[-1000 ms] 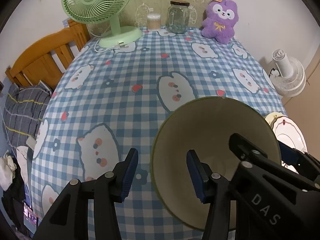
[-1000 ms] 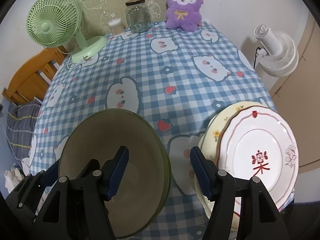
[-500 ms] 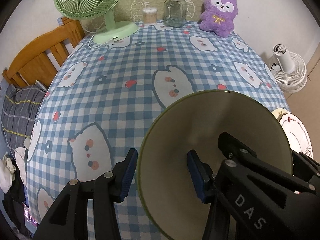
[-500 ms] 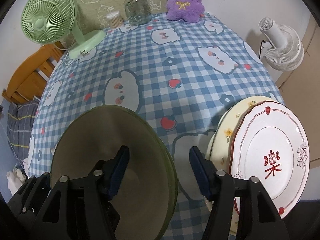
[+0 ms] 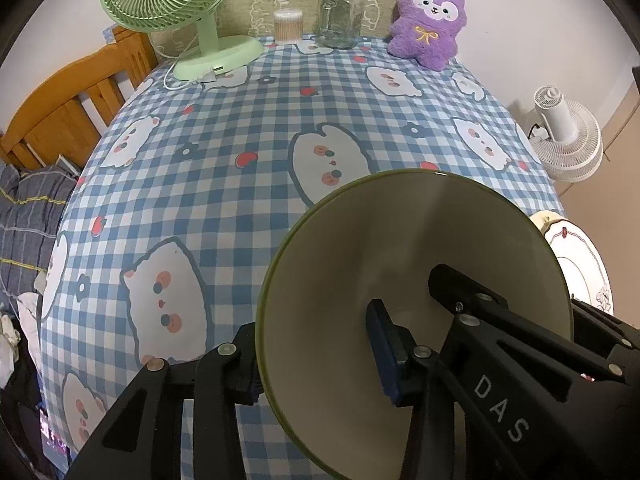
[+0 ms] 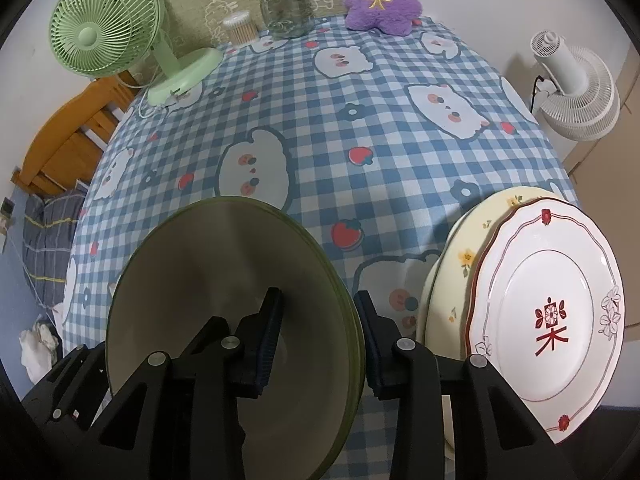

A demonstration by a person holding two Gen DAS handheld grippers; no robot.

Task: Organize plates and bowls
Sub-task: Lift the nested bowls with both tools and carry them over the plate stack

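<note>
A wide green bowl [image 5: 416, 280] with a pale inside sits at the near edge of the checked table. My left gripper [image 5: 316, 356] straddles its left rim, one pad inside and one outside. My right gripper [image 6: 320, 336] straddles its right rim [image 6: 344, 320] the same way. Both pairs of jaws stand close around the rim, and the bowl [image 6: 224, 288] tilts between them. To the right, a white plate with red trim [image 6: 548, 312] lies on a cream flowered plate [image 6: 452, 276]; the white plate also shows in the left wrist view [image 5: 576, 256].
A green desk fan [image 5: 180, 12], a cotton-swab tub [image 5: 288, 26], a glass jar [image 5: 340, 16] and a purple plush toy [image 5: 428, 24] stand along the far edge. A white floor fan [image 6: 576, 88] is off the right side. A wooden bed frame [image 5: 60, 112] is left.
Both grippers have closed in on the bowl's rim from either side. The bowl has shifted slightly and now looms larger in both views.
</note>
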